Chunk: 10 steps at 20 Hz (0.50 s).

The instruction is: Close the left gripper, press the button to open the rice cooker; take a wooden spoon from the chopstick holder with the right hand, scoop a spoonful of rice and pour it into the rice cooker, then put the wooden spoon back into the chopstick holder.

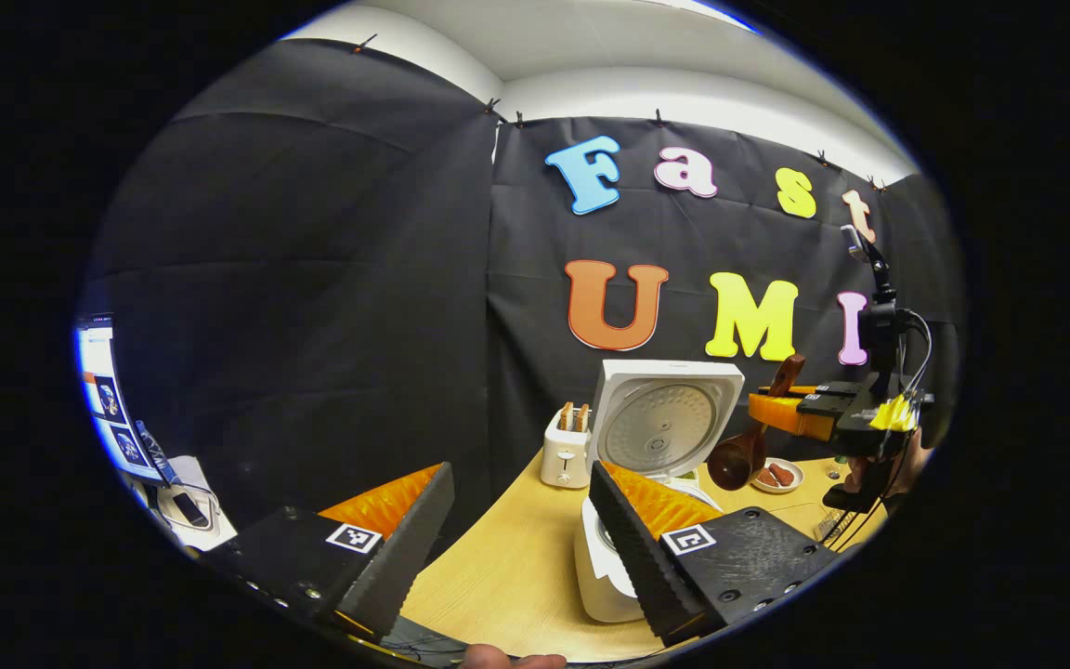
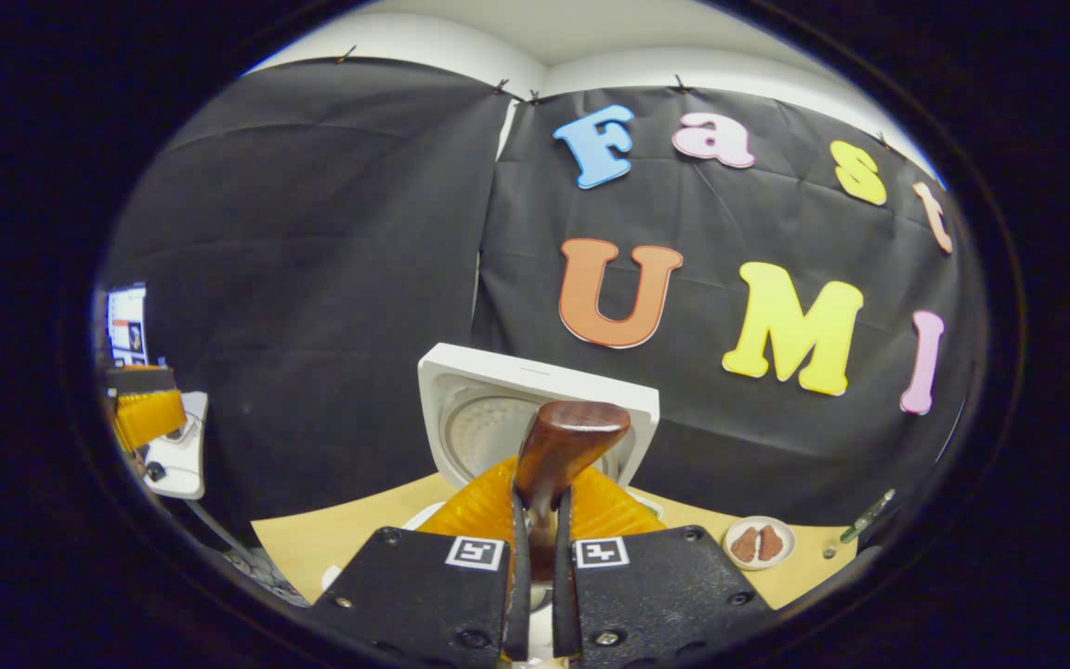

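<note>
Left gripper view: rice cooker (image 1: 651,483) lid's already up, wooden spoon (image 1: 747,444) hangs at its 3 o'clock.
Right gripper (image 2: 536,557) is clamped on the spoon handle, left gripper (image 1: 516,548) fingers sit apart. Whether the rice went in, can't tell; spoon return is left.

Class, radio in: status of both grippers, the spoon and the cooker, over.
Left gripper open, empty. Right gripper shut on wooden spoon, beside the rice cooker. Lid up. Path clear, over.
</note>
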{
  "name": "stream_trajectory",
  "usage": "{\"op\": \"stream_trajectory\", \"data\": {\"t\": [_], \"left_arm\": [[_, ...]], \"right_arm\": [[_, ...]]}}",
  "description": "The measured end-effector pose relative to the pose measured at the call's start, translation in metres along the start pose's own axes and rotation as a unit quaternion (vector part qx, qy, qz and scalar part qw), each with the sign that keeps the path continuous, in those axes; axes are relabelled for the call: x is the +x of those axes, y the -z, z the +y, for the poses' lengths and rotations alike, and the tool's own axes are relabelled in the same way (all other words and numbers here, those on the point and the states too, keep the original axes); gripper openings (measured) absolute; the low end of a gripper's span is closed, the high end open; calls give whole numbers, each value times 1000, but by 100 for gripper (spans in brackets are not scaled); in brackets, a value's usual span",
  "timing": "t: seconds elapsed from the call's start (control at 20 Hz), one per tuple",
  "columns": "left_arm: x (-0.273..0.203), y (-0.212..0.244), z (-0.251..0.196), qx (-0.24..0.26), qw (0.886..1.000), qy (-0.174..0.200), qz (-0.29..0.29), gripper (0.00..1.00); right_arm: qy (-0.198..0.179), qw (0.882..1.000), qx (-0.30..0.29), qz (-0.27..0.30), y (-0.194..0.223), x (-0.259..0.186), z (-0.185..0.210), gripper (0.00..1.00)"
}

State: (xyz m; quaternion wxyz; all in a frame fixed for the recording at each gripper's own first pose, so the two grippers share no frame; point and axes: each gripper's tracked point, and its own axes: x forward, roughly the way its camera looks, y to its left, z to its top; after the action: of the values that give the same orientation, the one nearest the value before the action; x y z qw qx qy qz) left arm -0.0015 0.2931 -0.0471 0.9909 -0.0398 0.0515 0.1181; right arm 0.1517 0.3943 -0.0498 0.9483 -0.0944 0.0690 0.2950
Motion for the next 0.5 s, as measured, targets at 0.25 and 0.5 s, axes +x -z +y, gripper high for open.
{"op": "stream_trajectory", "data": {"t": [0.25, 0.5], "left_arm": [[5, -6, -28, 5, 1000, 25, 0, 94], [4, -10, -60, 12, 999, 45, 5, 94]], "right_arm": [[33, 995, 94, -19, -17, -37, -53, 14], [58, 986, 151, -28, -19, -79, -108, 14]]}}
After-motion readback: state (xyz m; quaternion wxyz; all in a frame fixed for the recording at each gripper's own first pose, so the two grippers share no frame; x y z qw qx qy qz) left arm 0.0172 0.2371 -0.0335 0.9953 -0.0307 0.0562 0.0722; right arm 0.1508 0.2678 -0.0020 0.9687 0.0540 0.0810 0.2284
